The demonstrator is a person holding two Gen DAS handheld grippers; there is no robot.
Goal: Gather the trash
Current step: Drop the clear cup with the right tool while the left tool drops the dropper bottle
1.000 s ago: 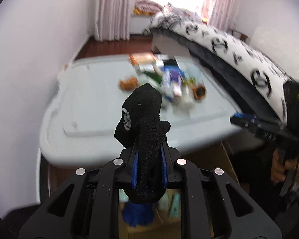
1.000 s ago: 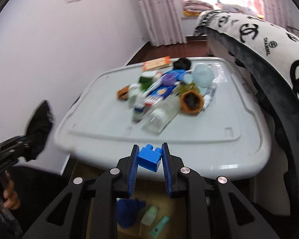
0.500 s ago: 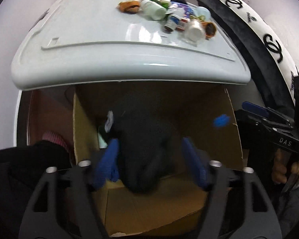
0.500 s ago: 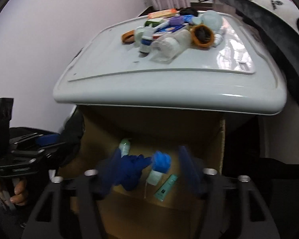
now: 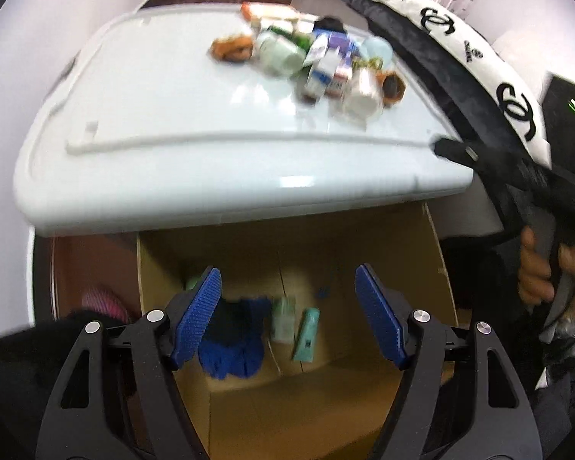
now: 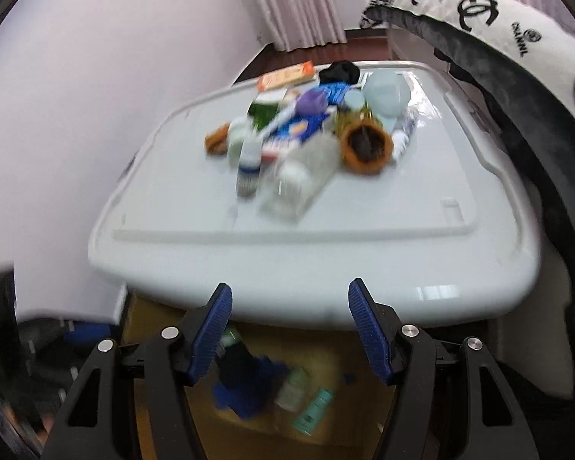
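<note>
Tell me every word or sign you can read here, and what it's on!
Interlocking double-C logos, repeated: on the black-and-white bedspread.
A word printed beside one logo on the bedspread: too blurred to read.
Print on the orange box, the blue packet and the other trash on the white lid: too blurred.
Label on the teal tube in the cardboard box: too small.

**A bedroom at home**

A bed (image 6: 517,38) with a logo-printed white cover runs beside a pale plastic worktop (image 6: 364,237). Pink curtains (image 6: 295,4) hang over a bright window, above dark wooden flooring (image 6: 364,40) and plain white walls (image 6: 76,96).
</note>
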